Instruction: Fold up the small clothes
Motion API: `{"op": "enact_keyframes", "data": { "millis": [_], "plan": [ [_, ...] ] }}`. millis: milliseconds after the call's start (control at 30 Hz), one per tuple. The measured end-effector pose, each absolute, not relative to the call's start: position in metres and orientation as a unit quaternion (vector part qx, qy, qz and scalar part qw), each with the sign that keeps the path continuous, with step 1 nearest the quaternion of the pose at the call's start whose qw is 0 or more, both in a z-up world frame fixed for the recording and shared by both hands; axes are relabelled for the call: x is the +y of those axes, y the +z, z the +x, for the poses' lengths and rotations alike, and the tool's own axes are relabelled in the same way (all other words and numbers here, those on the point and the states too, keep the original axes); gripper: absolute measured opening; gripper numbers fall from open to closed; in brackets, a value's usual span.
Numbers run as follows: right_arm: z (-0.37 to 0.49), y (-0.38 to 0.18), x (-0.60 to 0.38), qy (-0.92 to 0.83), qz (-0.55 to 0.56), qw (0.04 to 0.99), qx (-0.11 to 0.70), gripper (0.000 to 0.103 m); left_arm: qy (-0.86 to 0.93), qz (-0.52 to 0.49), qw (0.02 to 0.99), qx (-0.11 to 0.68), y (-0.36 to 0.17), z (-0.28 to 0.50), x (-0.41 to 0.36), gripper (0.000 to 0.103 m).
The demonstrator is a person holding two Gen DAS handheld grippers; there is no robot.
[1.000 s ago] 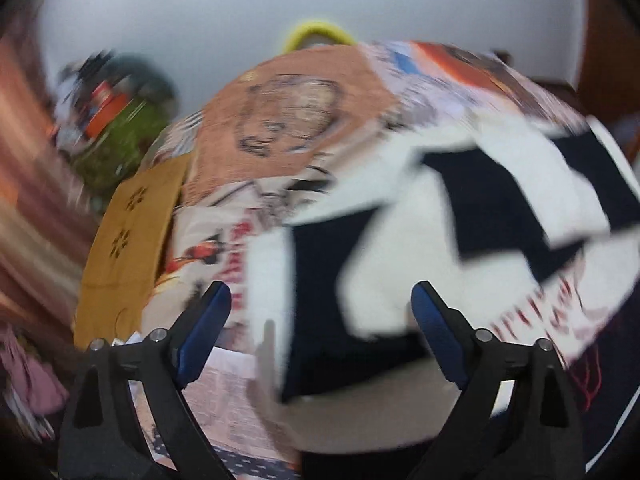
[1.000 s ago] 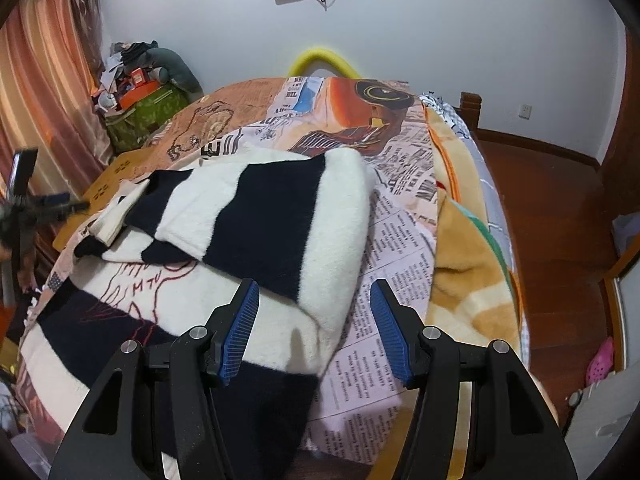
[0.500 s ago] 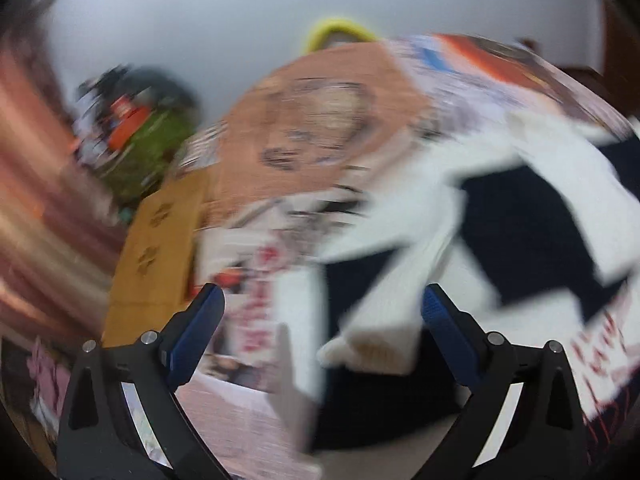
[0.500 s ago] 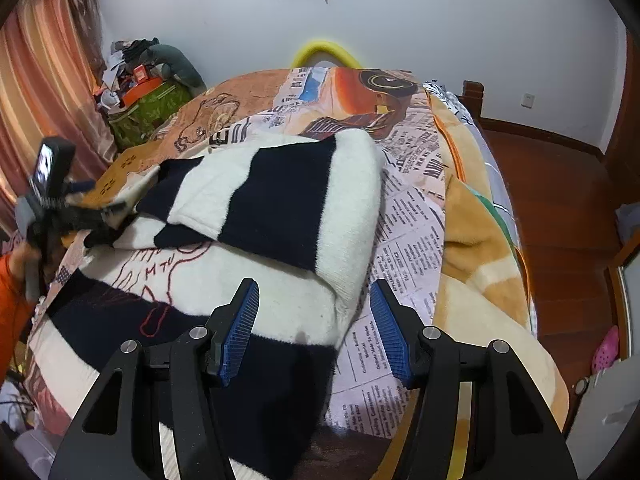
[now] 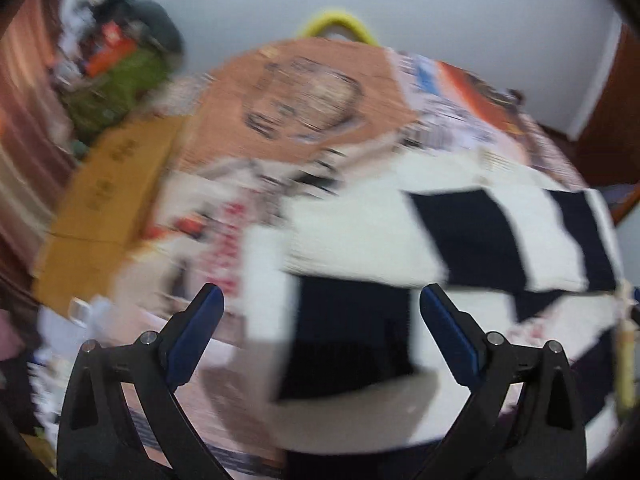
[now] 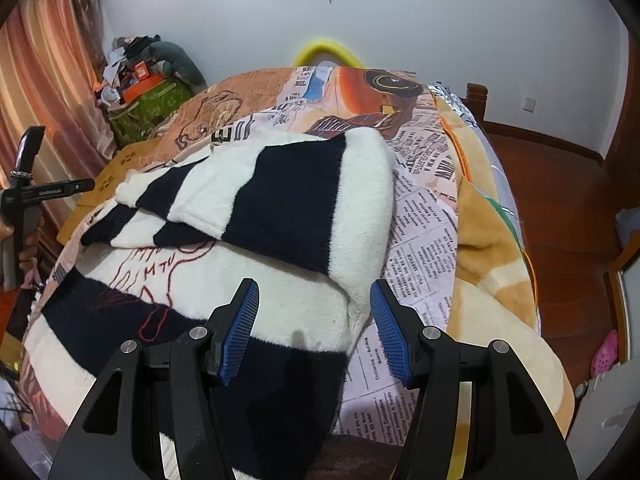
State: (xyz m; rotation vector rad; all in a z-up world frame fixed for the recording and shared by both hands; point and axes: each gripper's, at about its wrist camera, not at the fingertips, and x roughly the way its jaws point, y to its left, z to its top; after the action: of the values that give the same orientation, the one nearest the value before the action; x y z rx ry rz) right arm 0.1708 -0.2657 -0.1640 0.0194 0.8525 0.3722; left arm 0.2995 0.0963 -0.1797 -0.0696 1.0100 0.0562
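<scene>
A black-and-white striped sweater (image 6: 280, 216) lies on the bed, its upper part folded over the lower body, which bears a red line drawing (image 6: 152, 280). My right gripper (image 6: 314, 330) is open and empty, just above the sweater's near right edge. In the blurred left wrist view the sweater (image 5: 360, 264) lies ahead of my left gripper (image 5: 320, 336), which is open and empty over its left edge. The left gripper also shows at the far left of the right wrist view (image 6: 24, 192), held beside the bed.
The bed carries a newspaper-print sheet (image 6: 420, 240) and a beige blanket (image 6: 492, 260) along its right side. A cardboard box (image 5: 108, 200) and a green cluttered bin (image 6: 148, 108) stand at the far left. Wooden floor (image 6: 560, 200) lies to the right.
The left gripper has swung left and back, off the sweater, to the bed's left side. The right gripper has moved slightly forward and stays open.
</scene>
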Motion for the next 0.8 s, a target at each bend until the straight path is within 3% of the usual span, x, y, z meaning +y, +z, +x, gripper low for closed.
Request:
{"op": "enact_keyframes", "data": {
  "millis": [133,300,467,533,600,633,700,800],
  "plan": [
    [0.169,-0.167,-0.260,0.175,-0.014,0.894,0.412,0.054,-0.023,-0.097,0.853,0.512,-0.202,0.311,0.075,0.099],
    [0.171,-0.177,-0.257,0.167,-0.036,0.892,0.419,0.054,-0.047,-0.188,0.814,0.548,-0.232,0.334,0.074,0.086],
    [0.177,-0.188,-0.255,0.159,-0.050,0.888,0.428,0.054,-0.047,-0.254,0.801,0.541,-0.242,0.350,0.087,0.086],
    [0.180,-0.190,-0.255,0.155,-0.053,0.889,0.428,0.054,-0.048,-0.265,0.799,0.537,-0.243,0.356,0.091,0.081],
    [0.183,-0.192,-0.255,0.148,-0.056,0.892,0.422,0.054,-0.033,-0.258,0.802,0.537,-0.242,0.361,0.095,0.061],
    [0.185,-0.192,-0.255,0.145,-0.057,0.894,0.420,0.054,-0.023,-0.256,0.803,0.537,-0.242,0.363,0.097,0.056],
    [0.189,-0.191,-0.254,0.143,-0.056,0.899,0.411,0.054,0.005,-0.260,0.806,0.532,-0.242,0.366,0.105,0.026],
    [0.194,-0.187,-0.255,0.139,-0.053,0.906,0.395,0.054,0.029,-0.245,0.816,0.523,-0.240,0.369,0.115,0.009]
  ]
}}
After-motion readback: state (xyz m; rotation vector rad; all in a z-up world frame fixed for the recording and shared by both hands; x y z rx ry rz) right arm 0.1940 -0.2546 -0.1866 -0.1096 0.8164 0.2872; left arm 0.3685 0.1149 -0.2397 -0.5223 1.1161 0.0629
